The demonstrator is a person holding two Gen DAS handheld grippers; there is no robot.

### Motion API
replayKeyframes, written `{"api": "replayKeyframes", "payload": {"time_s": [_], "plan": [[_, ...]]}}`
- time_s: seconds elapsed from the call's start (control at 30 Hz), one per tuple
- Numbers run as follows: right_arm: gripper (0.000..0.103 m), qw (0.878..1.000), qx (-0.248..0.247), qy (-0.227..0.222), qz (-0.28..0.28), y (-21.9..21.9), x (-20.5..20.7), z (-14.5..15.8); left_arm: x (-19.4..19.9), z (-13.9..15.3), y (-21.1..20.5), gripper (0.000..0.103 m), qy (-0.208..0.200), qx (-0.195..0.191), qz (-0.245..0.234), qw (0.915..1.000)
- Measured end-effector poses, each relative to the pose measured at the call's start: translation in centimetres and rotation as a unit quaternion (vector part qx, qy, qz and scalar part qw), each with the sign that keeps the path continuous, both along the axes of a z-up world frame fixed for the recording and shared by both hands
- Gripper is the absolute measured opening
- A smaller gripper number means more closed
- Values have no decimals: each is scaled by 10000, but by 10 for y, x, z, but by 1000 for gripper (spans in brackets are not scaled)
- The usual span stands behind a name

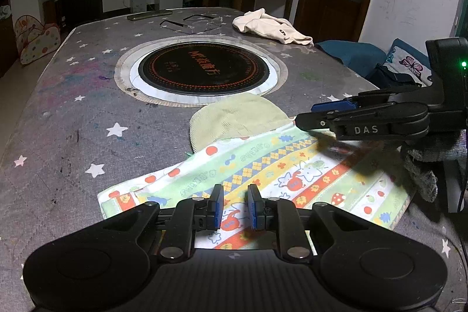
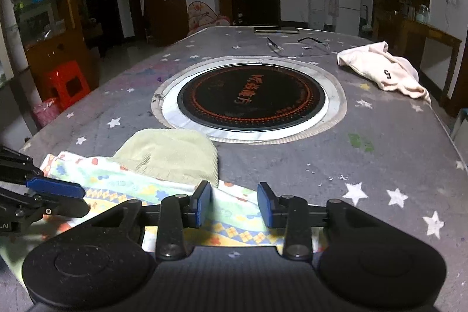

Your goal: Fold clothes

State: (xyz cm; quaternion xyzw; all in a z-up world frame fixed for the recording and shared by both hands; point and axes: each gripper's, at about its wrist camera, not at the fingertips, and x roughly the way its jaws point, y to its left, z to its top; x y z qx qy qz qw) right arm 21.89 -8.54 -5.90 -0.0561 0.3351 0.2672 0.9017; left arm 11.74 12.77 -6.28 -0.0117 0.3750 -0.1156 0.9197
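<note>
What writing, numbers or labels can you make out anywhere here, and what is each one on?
"DAS": on the right claw.
"5": on the cream garment.
".AI": cut-off label on the left claw.
Orange characters on the black round cooktop: not legible to me.
Small green print on the patterned cloth: too blurred.

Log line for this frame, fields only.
stage: folding not begun | left gripper: open over patterned cloth | right gripper: open, cloth edge between jaws | green cloth: overlapping it
</note>
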Motion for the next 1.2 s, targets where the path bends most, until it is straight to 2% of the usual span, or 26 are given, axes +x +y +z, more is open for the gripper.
{"api": "replayKeyframes", "payload": {"time_s": [0.17, 0.4, 0.53, 0.6, 0.73, 0.87, 1.0, 1.2], "plan": [[35, 9996, -186, -180, -86, -9, -7, 7, 0, 0, 0, 20, -2, -6, 14, 10000], [35, 9992, -80, -174, 360, -17, -29, 13, 0, 1, -2, 23, 3, 41, 32, 10000], [33, 9999, -56, -14, 107, -31, -24, 2, 0, 1, -2, 23, 12, 43, 40, 10000], [25, 10000, 64, 43, 16, -41, -22, 1, 1, 1, -1, 24, 16, 44, 40, 10000], [25, 9999, -87, -114, -82, -48, -24, 4, 1, 2, -3, 25, 20, 69, 66, 10000], [25, 9997, -202, -71, -134, -51, -22, 0, 0, 6, -6, 26, -16, 93, 71, 9999], [26, 9997, -66, -93, -218, -52, -23, 5, 3, 10, -8, 26, -74, 77, 59, 9999], [26, 9994, -13, -236, 249, -28, -28, 14, 16, 14, -11, 26, -134, -5, 75, 9999]]}}
